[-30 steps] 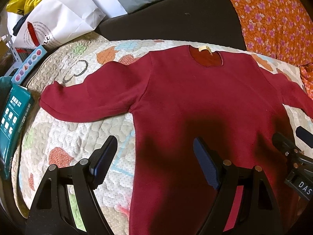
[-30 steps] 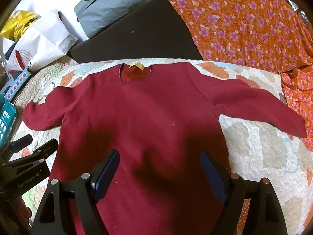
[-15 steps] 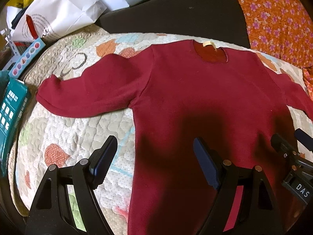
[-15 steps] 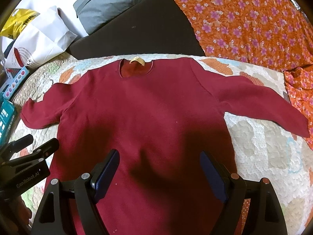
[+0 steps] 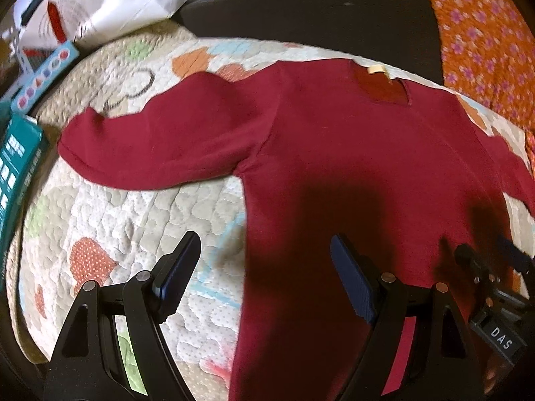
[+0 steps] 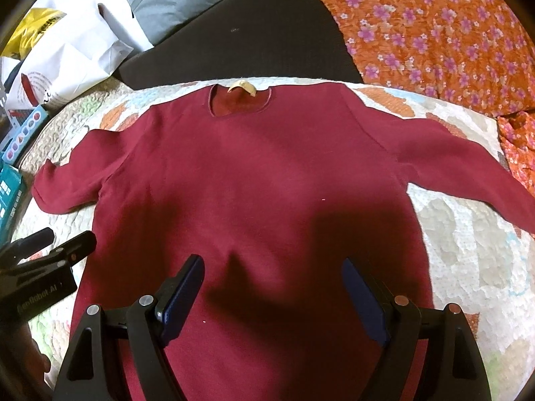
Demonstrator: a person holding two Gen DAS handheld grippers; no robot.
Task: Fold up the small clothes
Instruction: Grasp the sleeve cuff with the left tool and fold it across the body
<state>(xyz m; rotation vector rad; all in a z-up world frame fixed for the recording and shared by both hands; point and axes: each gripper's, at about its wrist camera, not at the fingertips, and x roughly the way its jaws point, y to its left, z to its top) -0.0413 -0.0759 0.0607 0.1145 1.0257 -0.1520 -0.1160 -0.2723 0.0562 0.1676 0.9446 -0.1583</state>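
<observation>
beside quilt: teal box, bags

A lived-in home: a quilted patchwork cover with pastel patches lies over a dark sofa-like seat, an orange floral cloth drapes on the right, and at far left sit white shopping bags, a grey cushion and teal boxes

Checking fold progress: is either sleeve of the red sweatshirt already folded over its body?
No, both sleeves of the red sweatshirt lie spread out sideways on the quilt.
</observation>
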